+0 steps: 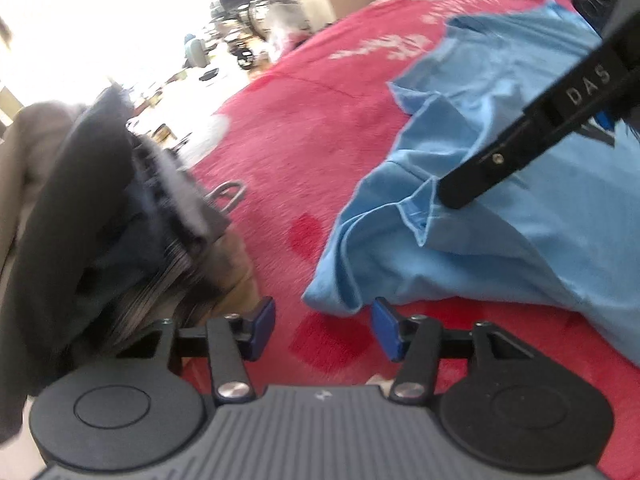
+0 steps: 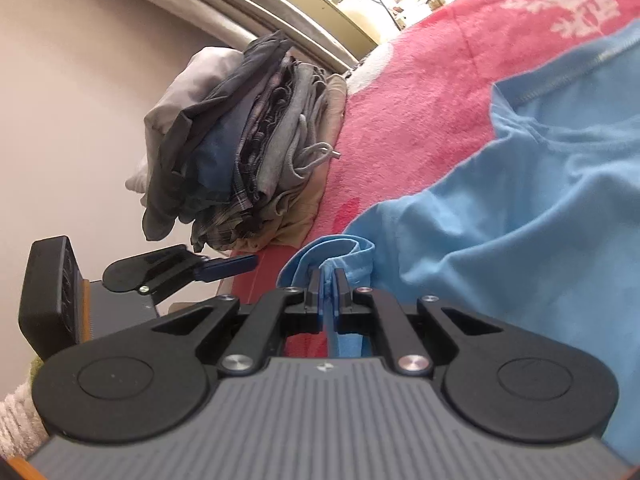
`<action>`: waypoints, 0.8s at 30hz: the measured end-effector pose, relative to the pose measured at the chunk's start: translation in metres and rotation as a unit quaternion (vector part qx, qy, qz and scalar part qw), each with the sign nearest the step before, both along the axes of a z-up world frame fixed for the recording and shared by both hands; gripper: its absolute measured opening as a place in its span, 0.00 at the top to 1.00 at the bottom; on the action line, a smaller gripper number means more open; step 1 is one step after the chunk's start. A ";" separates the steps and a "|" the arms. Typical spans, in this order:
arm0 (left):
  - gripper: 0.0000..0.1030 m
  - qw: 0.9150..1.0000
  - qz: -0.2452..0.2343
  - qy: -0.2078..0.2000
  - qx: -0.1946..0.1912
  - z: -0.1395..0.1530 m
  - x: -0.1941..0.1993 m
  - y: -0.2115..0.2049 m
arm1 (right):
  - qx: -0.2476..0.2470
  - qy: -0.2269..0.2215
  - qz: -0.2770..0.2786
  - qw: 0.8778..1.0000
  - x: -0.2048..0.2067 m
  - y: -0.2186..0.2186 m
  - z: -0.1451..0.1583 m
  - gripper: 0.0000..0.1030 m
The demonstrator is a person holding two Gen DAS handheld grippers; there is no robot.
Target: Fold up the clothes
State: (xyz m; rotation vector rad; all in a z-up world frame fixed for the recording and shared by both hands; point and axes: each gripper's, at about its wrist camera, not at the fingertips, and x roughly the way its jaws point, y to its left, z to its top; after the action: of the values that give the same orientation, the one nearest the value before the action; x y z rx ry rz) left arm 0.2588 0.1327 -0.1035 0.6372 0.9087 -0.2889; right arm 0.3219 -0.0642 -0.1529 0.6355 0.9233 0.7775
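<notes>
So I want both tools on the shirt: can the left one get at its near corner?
Probably yes: the left tool is open, and the blue shirt corner lies just ahead on the red blanket, nothing between.

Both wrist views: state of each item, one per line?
Blue shirt: crumpled on the red blanket, one edge pinched.
Right gripper: shut on the shirt edge.
Left gripper: open, nothing between the pads, near the shirt's corner.
Clothes stack: folded, piled beside the shirt.
</notes>
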 end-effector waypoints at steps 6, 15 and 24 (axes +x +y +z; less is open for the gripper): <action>0.84 1.000 0.003 0.012 0.020 -0.010 0.016 0.001 | -0.037 -0.008 -0.007 0.999 -0.003 -0.004 0.000 0.93; 0.95 1.000 0.013 0.012 -0.012 -0.006 0.026 0.019 | -0.099 -0.074 0.035 0.992 -0.019 0.010 0.021 0.38; 0.97 0.999 -0.009 -0.023 -0.020 0.004 0.019 0.029 | -0.230 -0.120 0.044 0.965 -0.022 0.044 0.015 0.85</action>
State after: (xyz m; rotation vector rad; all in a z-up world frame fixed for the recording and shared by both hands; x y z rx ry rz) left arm 0.2782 0.1620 -0.0995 0.6124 0.8505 -0.3068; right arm 0.2997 -0.0203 -0.1381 0.0909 0.8719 0.6691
